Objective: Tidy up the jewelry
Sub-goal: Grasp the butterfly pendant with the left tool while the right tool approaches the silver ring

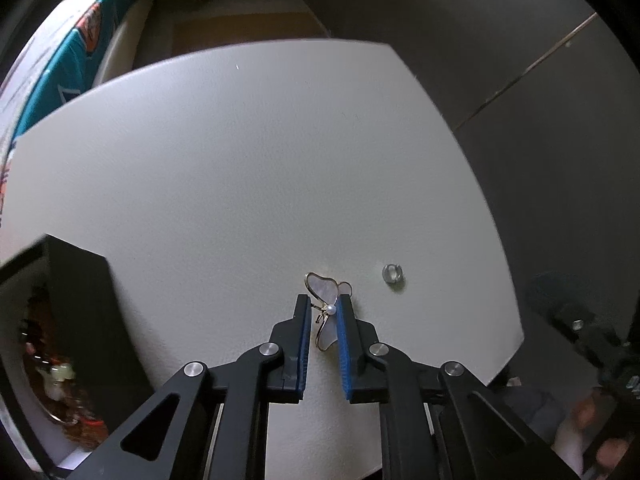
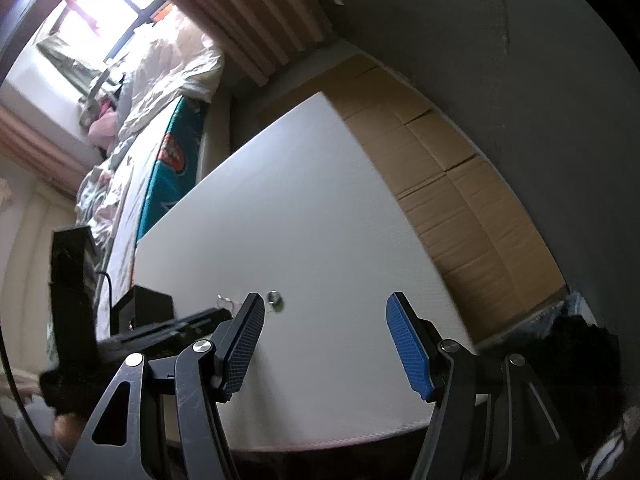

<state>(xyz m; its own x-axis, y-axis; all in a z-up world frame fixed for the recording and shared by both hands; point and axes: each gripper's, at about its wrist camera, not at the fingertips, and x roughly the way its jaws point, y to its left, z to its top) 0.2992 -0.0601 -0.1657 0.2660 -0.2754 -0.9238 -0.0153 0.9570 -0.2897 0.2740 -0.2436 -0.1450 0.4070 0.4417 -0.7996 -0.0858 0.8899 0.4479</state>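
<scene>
Wide bare table ahead of me; black box blocks left, small ring sits right.

Black jewelry box cut off left, contents blurred

Matt, finely textured white table; glossy pearly, gold-rimmed butterfly brooch; ribbed blue fingers.
</scene>
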